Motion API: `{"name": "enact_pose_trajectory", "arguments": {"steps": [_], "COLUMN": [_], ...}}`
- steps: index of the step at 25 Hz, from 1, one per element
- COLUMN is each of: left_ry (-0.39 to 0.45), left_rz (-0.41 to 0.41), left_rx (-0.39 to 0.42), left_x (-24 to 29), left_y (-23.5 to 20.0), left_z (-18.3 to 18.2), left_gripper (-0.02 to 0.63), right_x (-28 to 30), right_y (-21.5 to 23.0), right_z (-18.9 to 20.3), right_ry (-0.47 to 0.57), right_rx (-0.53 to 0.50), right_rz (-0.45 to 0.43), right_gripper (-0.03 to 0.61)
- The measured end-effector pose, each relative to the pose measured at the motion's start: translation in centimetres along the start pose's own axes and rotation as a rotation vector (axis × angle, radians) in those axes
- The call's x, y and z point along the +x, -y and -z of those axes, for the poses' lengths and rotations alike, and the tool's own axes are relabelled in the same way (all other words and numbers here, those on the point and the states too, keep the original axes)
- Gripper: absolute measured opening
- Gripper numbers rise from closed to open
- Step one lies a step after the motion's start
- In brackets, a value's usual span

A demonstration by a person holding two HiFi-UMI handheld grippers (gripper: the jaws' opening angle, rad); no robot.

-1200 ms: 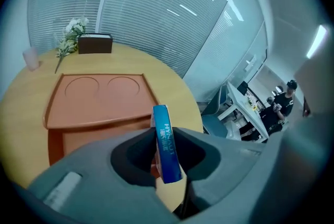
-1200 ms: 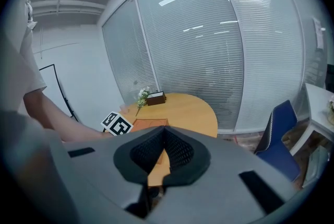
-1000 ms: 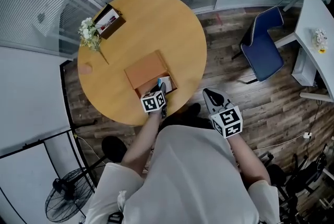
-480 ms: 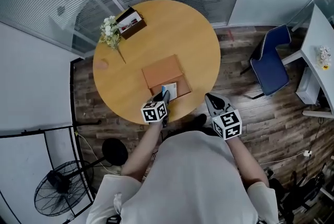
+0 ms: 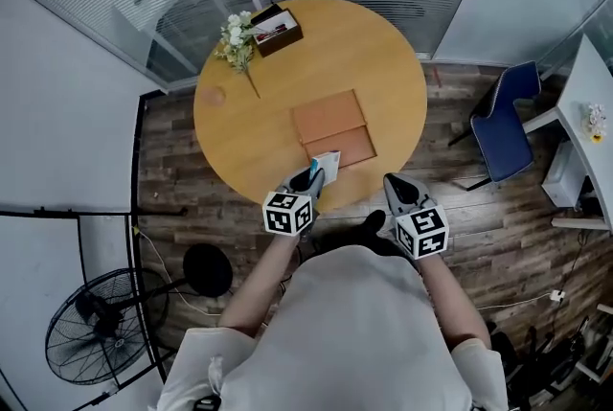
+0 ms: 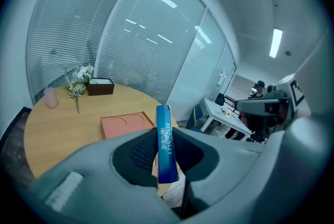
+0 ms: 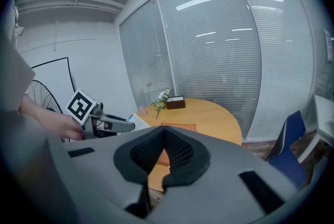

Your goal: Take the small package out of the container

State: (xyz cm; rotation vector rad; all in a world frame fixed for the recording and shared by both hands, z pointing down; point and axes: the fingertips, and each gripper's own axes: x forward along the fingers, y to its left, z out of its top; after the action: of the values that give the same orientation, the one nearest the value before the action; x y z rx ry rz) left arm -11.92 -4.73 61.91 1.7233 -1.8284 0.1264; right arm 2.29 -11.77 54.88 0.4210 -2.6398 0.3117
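A flat orange container [image 5: 330, 117] lies open on the round wooden table [image 5: 259, 136]. My left gripper [image 5: 314, 177] is over the table's near edge, just in front of the container, shut on the small blue-and-white package [image 5: 329, 166]. In the left gripper view the package [image 6: 163, 124] stands on edge between the pads of the left gripper [image 6: 166, 140], with the container [image 6: 128, 125] beyond it. My right gripper [image 5: 400, 191] hangs off the table's near right edge, shut with nothing in it. The right gripper view shows its jaws [image 7: 164, 131] closed together and the left gripper [image 7: 107, 122] off to the left.
At the table's far left stand a dark tissue box [image 5: 278, 29], a small bunch of flowers [image 5: 237, 40] and a pink cup [image 5: 214, 96]. A blue chair [image 5: 506, 126] and a white desk [image 5: 589, 112] are to the right, a floor fan [image 5: 91, 323] to the left.
My left gripper has lifted the package out of the container and drawn it back toward the table's near edge. The right gripper has stayed beside the body.
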Motion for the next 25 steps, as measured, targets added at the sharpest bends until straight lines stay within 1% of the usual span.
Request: {"name": "enact_pose_trajectory", "arguments": {"steps": [6,12,15,20,25], "left_ry": [0.068,0.141,0.165,0.202,0.238], "left_rz": [0.038,0.063,0.060,0.033,0.002], "left_rx": [0.064,0.061,0.064,0.083,0.059], "left_x": [-6.7,-12.3,-13.8,-15.6,-17.2], "left_y": [1.3,2.5,3.0,4.1,5.3], "left_z": [-0.4,-0.3,-0.5,-1.4,-2.5], "left_gripper": [0.078,0.078,0.078,0.078,0.078], "right_x": [-2.2,-4.9,-5.9,-7.0,-7.8], "right_y": [-4.6,-7.9,-8.3,-8.4,-7.5], "right_z": [0.1,-0.4,-1.2,-2.1,-3.3], "right_ry": [0.019,0.059,0.082,0.102,0.116], "right_rx": [-0.028,-0.024,-0.030,-0.061,-0.082], "right_rz": [0.018,0.034,0.037,-0.008,-0.036], "right_gripper": [0.003,0.003,0.004,0.003,0.003]}}
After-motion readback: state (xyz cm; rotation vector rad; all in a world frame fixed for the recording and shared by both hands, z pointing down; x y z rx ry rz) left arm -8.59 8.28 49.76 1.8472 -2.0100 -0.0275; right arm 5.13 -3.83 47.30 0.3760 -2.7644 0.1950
